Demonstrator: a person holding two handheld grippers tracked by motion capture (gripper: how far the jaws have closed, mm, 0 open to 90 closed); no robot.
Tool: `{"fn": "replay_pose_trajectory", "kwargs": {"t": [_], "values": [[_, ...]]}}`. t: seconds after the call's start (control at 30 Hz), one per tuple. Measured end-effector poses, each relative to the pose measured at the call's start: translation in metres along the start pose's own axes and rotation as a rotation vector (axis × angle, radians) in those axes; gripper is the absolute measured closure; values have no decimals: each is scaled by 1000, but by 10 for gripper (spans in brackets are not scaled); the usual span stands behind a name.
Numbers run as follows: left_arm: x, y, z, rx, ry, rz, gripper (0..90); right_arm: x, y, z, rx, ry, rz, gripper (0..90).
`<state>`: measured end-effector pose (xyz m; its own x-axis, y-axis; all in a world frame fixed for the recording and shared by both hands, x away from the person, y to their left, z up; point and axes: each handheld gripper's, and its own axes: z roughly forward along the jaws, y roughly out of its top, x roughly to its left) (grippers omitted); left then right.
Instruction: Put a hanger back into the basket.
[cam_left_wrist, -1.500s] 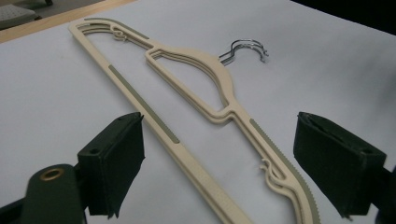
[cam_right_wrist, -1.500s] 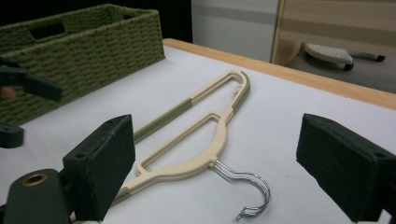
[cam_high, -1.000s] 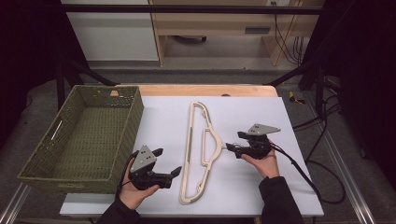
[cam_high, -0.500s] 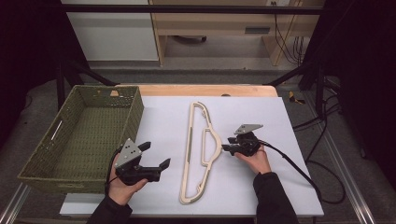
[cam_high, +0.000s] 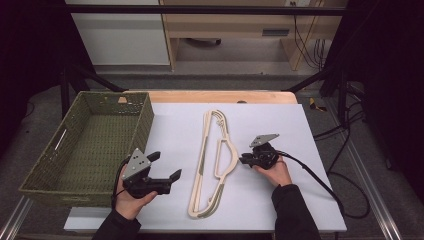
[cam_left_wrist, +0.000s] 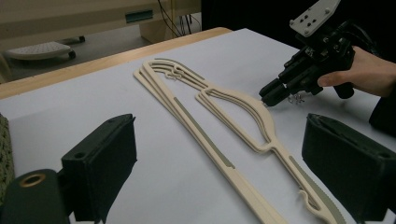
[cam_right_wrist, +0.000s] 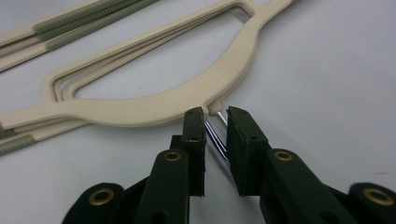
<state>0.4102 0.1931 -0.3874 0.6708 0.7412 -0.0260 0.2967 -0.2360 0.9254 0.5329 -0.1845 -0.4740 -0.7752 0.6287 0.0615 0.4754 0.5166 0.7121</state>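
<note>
A stack of cream plastic hangers (cam_high: 233, 156) lies flat on the white table, long bars running front to back. My right gripper (cam_high: 243, 160) rests low at the stack's right side. Its jaws have just been closing around the thin metal hook (cam_right_wrist: 215, 135), which lies between the pads (cam_right_wrist: 194, 126) with a narrow gap still showing. The left gripper view shows the right gripper (cam_left_wrist: 268, 95) touching down at the hanger's (cam_left_wrist: 243, 109) curved edge. My left gripper (cam_high: 165, 165) is held open near the front left, nothing between its jaws.
A green woven basket (cam_high: 145, 120) stands at the table's left, close to my left hand. A wooden strip (cam_high: 220, 96) borders the far edge. Cables trail off the right side toward the floor.
The right gripper came down and left to the hanger's hook and its jaws narrowed around it. The left gripper shifted slightly left, still open.
</note>
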Motion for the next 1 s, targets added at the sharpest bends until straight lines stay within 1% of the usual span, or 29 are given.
{"fn": "replay_pose_trajectory", "kwargs": {"t": [0.03,0.23,0.27,0.3,0.33,0.4,0.47,0.5,0.53,0.67,0.7,0.77,0.8,0.93,1.0], "values": [[0,0,0,0,0,0,102,1,0,-1,2,17,-4,806],[0,0,0,0,1,0,103,2,-1,-4,9,41,-23,831],[0,0,0,1,2,0,103,3,-2,-4,6,60,-31,843],[0,0,0,1,1,0,103,3,-2,-4,6,60,-31,843],[0,0,0,3,1,1,103,3,-3,-5,6,72,-24,848],[0,-1,1,5,2,2,103,4,-4,-6,5,82,-43,855],[0,-1,1,7,1,5,103,5,-5,-7,-1,85,-45,861],[0,-1,1,7,1,5,103,6,-5,-7,1,86,-55,864],[-1,-1,1,7,0,5,103,7,-6,-8,1,100,-68,871],[-1,-1,2,9,0,5,103,8,-6,-8,-5,95,-75,877],[-1,-1,2,9,-1,6,103,8,-6,-9,-3,101,-79,880],[-1,-1,2,8,-1,6,103,9,-6,-11,3,98,-79,885],[-1,-1,2,9,-1,6,104,10,-5,-14,3,106,-80,890],[-2,-2,2,13,-1,9,104,12,-5,-17,2,105,-71,891],[-2,-2,3,14,-2,8,103,16,-6,-18,22,112,-64,891]]}}
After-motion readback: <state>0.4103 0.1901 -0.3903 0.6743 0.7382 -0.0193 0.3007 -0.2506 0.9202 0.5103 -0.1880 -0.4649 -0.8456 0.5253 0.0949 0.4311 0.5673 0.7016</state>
